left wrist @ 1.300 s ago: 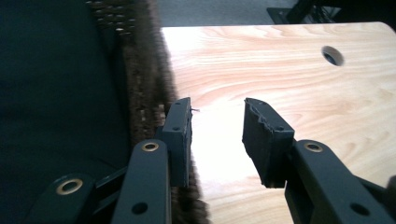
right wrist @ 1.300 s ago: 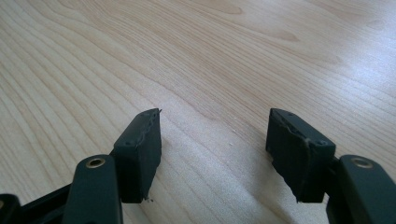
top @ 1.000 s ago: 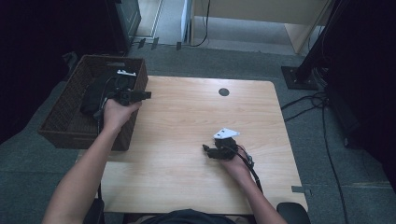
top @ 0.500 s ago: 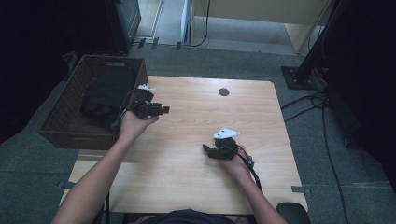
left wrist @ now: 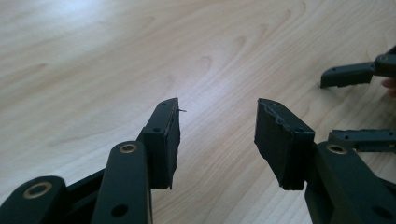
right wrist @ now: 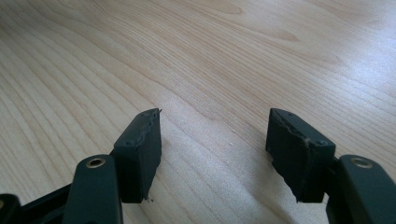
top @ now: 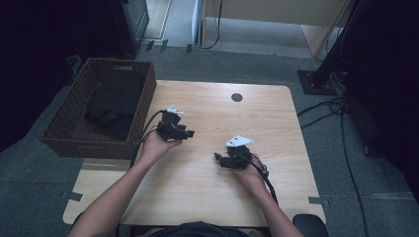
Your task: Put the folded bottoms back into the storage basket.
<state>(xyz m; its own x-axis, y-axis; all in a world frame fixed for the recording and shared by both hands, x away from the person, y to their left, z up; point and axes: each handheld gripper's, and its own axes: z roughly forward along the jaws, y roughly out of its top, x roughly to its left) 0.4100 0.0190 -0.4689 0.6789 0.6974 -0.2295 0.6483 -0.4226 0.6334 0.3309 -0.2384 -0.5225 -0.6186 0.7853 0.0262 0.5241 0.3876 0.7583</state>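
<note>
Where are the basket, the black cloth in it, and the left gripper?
wicker basket (top: 64,143), high view, on its near wall.
black cloth (top: 111,101), high view, on its folded middle.
left gripper (left wrist: 217,123), left gripper view, midway between its fingertips.

pale wood-grain worktop (top: 207,192); dark brown woven basket (top: 64,133) holding black cloth (top: 116,98); black tongs (left wrist: 217,135); grey carpet floor (top: 29,197).

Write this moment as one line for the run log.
left tongs: open, empty, over table | right tongs: open, empty | black cloth: in basket
</note>
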